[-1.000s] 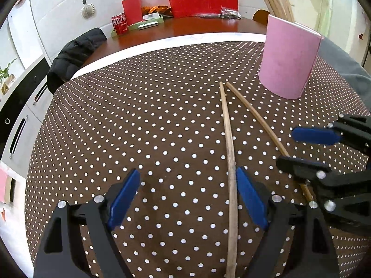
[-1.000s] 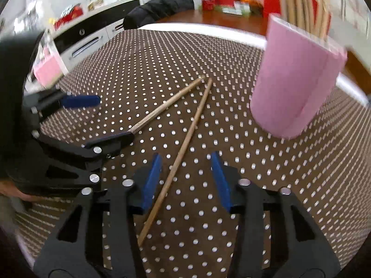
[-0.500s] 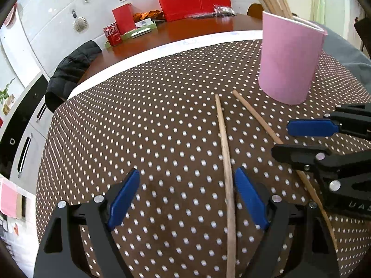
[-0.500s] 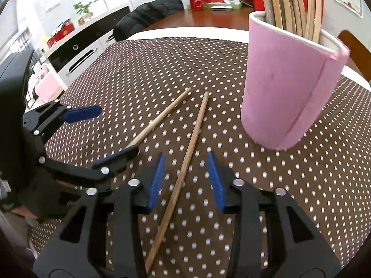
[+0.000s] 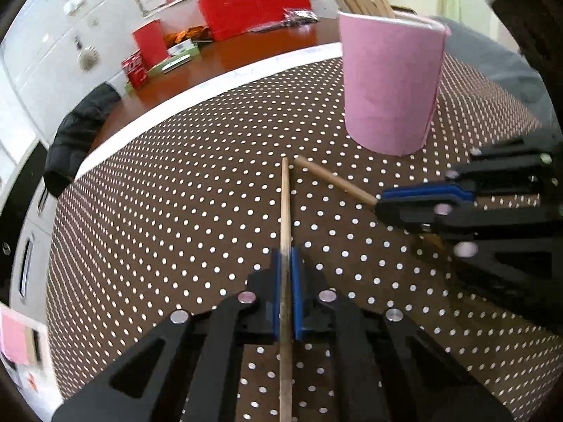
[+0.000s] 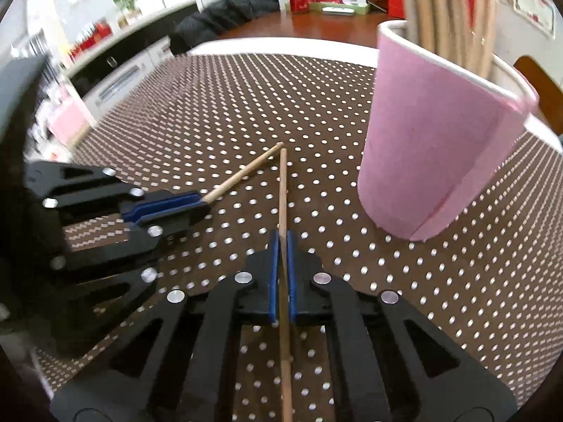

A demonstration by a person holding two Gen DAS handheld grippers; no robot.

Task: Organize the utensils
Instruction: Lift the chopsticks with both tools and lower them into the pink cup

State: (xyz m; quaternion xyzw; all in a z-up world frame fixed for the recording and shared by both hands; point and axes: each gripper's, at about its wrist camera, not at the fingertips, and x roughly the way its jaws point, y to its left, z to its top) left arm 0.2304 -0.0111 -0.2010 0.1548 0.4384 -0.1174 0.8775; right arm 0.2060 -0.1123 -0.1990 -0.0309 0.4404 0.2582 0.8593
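Between your left gripper's [image 5: 285,260] blue pads sits one wooden chopstick [image 5: 285,211], clamped, its jaws having just closed on it. Your right gripper [image 6: 280,242] has just closed on the other chopstick [image 6: 282,193] likewise. Both sticks' far tips nearly meet above the polka-dot tablecloth [image 5: 176,211], near the pink cup [image 5: 390,84] already holding more chopsticks.

Left tongs [image 5: 285,263] and right tongs [image 6: 280,242]: black skeletal plastic frames with triangular cut-outs, round silver screws, flat blue pads [image 5: 276,295].
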